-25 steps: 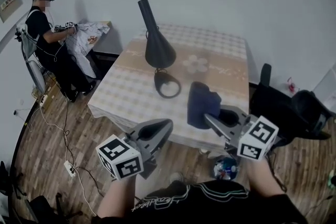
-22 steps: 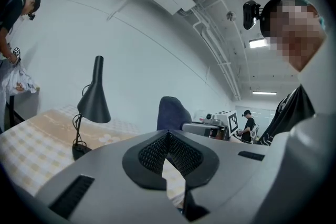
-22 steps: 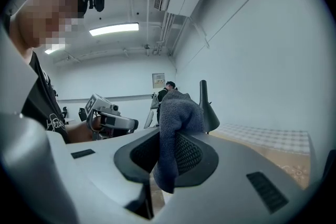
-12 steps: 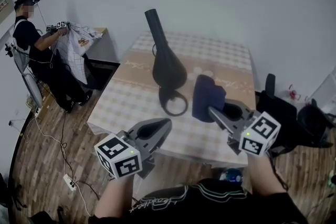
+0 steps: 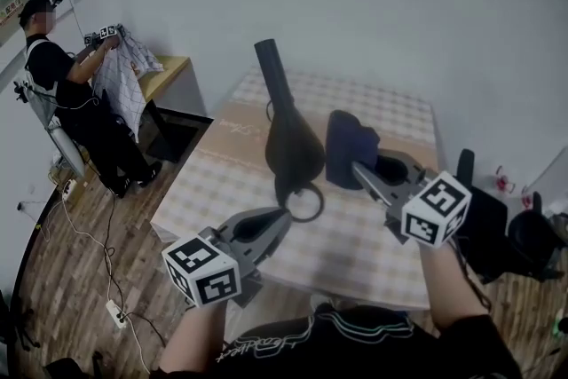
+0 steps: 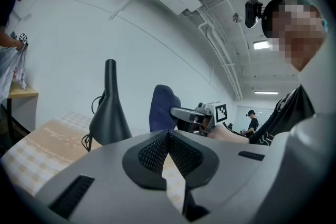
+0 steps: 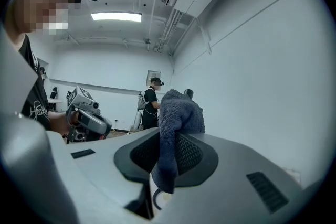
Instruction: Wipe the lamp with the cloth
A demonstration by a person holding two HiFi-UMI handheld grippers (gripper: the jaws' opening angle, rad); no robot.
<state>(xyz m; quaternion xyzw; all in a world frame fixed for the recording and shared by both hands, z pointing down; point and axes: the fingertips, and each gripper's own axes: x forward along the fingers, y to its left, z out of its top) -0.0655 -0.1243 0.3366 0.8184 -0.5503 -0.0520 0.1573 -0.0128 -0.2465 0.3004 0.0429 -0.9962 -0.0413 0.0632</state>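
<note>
Not yet wiping, by the look of it: holding cloth [image 5: 348, 148] clamped in right gripper [image 5: 357, 168] just beside lamp [image 5: 291, 142] on table [image 5: 373, 240], with left gripper [image 5: 282, 214] closed on nothing near its base, leaving whole lamp to wipe.

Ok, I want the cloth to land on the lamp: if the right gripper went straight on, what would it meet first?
Probably the lamp: the right gripper, shut on the cloth, points toward its dark cone, and the lamp's tip peeks over the cloth. Depth is unclear.
</note>
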